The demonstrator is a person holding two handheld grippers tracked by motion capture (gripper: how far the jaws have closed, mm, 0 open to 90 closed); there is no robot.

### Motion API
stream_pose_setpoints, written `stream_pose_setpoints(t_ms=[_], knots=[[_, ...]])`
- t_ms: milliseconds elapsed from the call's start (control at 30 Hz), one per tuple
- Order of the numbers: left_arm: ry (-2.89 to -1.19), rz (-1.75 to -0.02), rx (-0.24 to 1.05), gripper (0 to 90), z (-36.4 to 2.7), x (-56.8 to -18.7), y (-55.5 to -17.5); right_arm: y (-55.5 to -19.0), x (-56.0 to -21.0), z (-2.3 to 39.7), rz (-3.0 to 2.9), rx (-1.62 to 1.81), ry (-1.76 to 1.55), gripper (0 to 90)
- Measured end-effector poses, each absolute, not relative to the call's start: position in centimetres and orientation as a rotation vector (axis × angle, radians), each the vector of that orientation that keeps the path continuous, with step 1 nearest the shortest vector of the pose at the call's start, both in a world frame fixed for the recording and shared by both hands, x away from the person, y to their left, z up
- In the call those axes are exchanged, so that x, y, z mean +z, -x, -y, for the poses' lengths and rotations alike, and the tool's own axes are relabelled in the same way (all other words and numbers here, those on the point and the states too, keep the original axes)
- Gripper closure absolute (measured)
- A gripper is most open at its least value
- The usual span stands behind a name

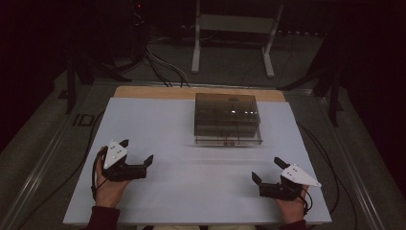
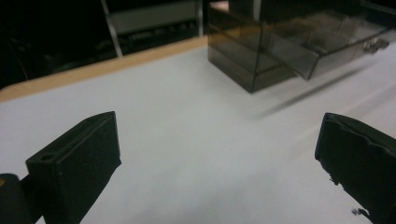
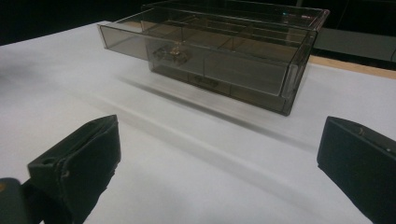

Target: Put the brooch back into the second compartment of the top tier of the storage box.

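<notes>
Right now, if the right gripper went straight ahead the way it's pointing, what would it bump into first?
Probably the smoky clear drawer box. The right gripper is open with nothing between its jaws, and only bare white table lies ahead until the pulled-out upper drawer and its small handle. Depth is hard to judge.

The drawer box (image 1: 228, 119) near the counter's far edge looks like smoky, see-through plastic, glossy, with bright glints on its top. Its drawer pull (image 3: 171, 53) shines like metal. The counter (image 1: 191, 191) has a smooth, matt, pale sheet on top; along the far edge a strip of bare wood (image 1: 153, 92) shows. Each hand-held gripper (image 1: 136, 152) (image 1: 268, 168) has matt black jaws, the edges slightly rough and chipped, and a flat, pale grey plate.
</notes>
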State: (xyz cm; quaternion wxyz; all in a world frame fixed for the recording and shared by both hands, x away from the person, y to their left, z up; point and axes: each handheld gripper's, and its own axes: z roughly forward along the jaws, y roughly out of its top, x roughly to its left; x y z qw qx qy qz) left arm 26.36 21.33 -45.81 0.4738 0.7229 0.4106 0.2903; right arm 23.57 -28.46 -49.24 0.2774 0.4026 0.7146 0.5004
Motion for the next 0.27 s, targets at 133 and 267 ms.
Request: stream_pose_setpoints(t_ms=[133,267], knots=[[-1.706,-1.021,0.722,1.0,-22.3,-46.7,-25.7,-23.6,-49.2,28.5,-1.915,1.342,-1.084,0.0],[-1.69,-1.044,0.734,1.0,-23.0,-47.2,-25.3,-23.6,-49.2,28.5,-1.914,1.34,-1.083,0.0]])
